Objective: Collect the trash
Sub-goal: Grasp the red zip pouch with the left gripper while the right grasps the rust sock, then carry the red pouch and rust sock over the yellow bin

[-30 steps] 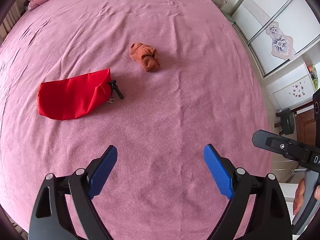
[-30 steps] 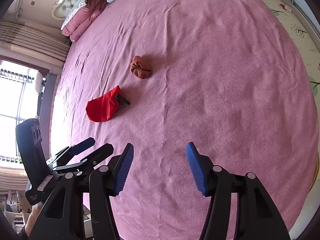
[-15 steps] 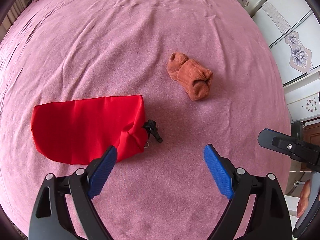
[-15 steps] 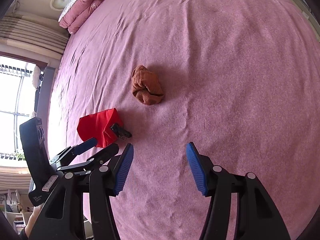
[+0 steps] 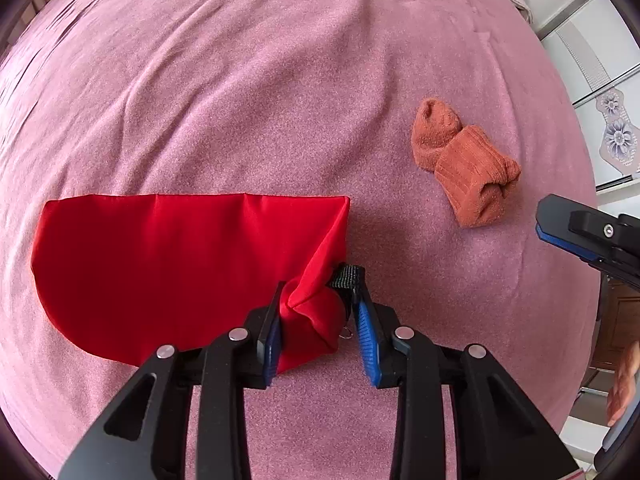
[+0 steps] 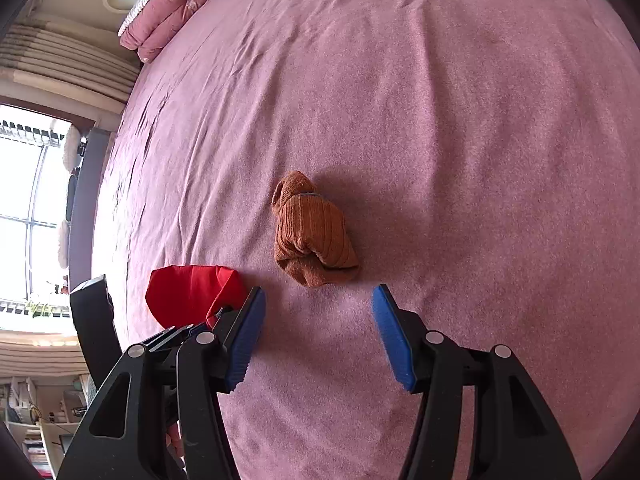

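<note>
A red drawstring bag lies flat on the pink bedspread. My left gripper is shut on the bag's bunched mouth, beside its black cord lock. A rolled orange sock lies to the right of the bag. In the right wrist view the sock sits just ahead of my right gripper, which is open and empty. The red bag shows at its left, partly hidden behind the left gripper.
Pink pillows lie at the bed's head. A window is on the left. White wardrobe doors stand to the right of the bed. The right gripper's finger shows at the right edge of the left wrist view.
Both grippers moved forward and down toward the bed. My left gripper went from open to shut on the red bag's mouth. My right gripper came close to the sock and stayed open.
</note>
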Demonstrator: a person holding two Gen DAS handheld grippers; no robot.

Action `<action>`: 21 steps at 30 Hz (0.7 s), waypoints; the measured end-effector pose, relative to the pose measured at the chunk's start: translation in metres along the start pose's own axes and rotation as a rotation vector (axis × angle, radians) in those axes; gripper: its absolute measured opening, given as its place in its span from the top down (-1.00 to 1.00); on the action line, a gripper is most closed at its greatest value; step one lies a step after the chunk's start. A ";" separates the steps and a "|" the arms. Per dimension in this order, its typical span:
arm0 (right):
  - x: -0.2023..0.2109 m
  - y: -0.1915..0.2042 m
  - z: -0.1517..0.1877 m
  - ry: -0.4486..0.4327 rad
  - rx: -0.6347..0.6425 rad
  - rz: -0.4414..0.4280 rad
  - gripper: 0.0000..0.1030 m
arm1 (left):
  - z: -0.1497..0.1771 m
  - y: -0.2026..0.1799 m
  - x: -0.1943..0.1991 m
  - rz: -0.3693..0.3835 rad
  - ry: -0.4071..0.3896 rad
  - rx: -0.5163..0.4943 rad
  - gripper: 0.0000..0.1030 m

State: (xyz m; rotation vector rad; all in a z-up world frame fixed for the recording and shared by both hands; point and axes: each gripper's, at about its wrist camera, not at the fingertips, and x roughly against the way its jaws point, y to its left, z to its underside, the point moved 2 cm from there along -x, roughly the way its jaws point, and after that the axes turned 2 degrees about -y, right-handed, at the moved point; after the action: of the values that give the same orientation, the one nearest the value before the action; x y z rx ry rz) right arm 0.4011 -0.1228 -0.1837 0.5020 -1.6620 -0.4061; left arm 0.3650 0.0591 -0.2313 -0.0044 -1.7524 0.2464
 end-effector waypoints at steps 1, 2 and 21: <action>-0.003 0.002 -0.002 0.003 0.006 0.000 -0.07 | 0.000 0.002 0.002 0.008 -0.004 0.004 0.41; -0.007 0.005 -0.005 0.007 0.013 0.002 -0.09 | 0.000 0.003 0.004 0.015 -0.009 0.004 0.42; -0.009 -0.011 0.038 0.112 -0.033 -0.039 0.48 | 0.041 0.022 0.056 0.094 -0.014 0.094 0.43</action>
State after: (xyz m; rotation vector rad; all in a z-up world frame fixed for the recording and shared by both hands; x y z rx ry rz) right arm 0.3656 -0.1279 -0.2023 0.5234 -1.5369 -0.4258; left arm 0.3112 0.0817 -0.1877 -0.0166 -1.7556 0.3978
